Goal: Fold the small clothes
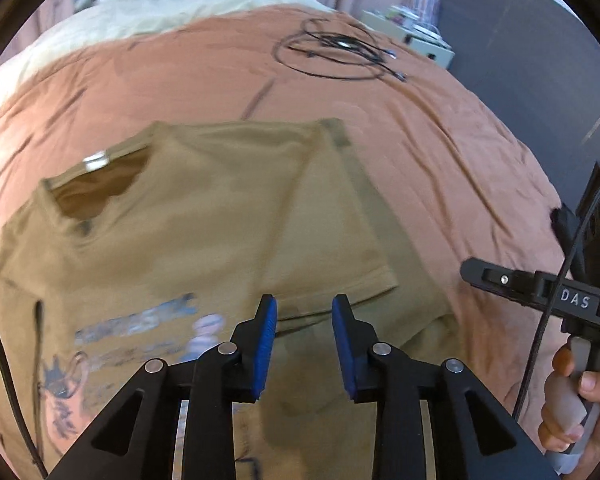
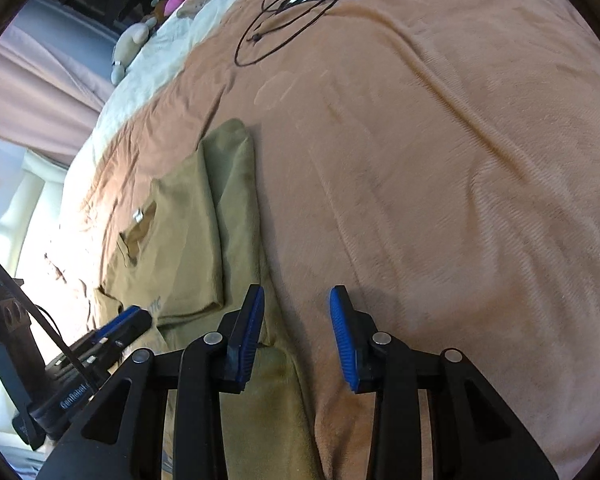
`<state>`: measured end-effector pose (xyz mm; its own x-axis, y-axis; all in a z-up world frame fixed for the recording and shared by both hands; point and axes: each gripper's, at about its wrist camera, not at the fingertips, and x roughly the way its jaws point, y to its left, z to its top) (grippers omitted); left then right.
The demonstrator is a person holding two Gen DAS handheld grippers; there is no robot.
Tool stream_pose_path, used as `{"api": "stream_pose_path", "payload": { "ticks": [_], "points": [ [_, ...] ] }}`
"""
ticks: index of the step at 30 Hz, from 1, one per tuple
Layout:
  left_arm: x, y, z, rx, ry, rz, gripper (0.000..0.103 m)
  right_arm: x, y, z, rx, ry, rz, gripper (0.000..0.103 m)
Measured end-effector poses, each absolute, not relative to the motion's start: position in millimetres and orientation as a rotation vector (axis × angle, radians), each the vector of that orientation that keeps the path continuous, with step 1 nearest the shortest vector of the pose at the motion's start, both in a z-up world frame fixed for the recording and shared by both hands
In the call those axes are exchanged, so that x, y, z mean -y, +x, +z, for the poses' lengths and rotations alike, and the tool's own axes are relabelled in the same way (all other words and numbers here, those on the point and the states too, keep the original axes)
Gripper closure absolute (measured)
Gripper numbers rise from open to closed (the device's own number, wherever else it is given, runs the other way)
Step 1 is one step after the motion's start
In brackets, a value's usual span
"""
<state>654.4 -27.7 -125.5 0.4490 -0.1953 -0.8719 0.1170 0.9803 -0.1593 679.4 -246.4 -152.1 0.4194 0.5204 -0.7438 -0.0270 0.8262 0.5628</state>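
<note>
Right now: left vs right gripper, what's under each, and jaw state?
The left gripper hangs over the tan T-shirt, near the hem of its folded-in sleeve; the right gripper straddles the shirt's side edge, one finger over shirt, the other over the orange blanket. Left faces the shirt's blurred print; right sees mostly bare blanket. Shared: both have jaws open, grip nothing, and have blue pads.
</note>
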Motion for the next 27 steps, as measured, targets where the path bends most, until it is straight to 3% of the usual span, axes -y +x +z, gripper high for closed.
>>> {"api": "stream_pose_path", "payload": {
  "ticks": [4, 7, 12, 13, 14, 15, 27],
  "points": [
    [52, 663, -138, -1.108, -0.079, -0.242, 0.070, 259, 677, -149, -1.075, 0.532, 0.364, 0.071],
    [66, 670, -146, -1.109, -0.076, -0.253, 0.057, 268, 676, -147, -1.062, 0.548, 0.360, 0.071],
    [81, 679, -155, -1.107, -0.041, -0.258, 0.057, 273, 675, -149, -1.062, 0.571, 0.363, 0.071],
    [80, 680, -155, -1.104, -0.035, -0.249, 0.069, 272, 675, -150, -1.062, 0.570, 0.362, 0.071],
    [79, 681, -155, -1.101, -0.036, -0.242, 0.092, 273, 676, -150, -1.063, 0.568, 0.362, 0.071],
    [76, 682, -154, -1.102, -0.044, -0.240, 0.099, 274, 676, -150, -1.065, 0.567, 0.363, 0.071],
    [16, 686, -112, -1.031, -0.083, -0.166, 0.099, 254, 679, -147, -1.051, 0.519, 0.416, 0.071]
  ]
}}
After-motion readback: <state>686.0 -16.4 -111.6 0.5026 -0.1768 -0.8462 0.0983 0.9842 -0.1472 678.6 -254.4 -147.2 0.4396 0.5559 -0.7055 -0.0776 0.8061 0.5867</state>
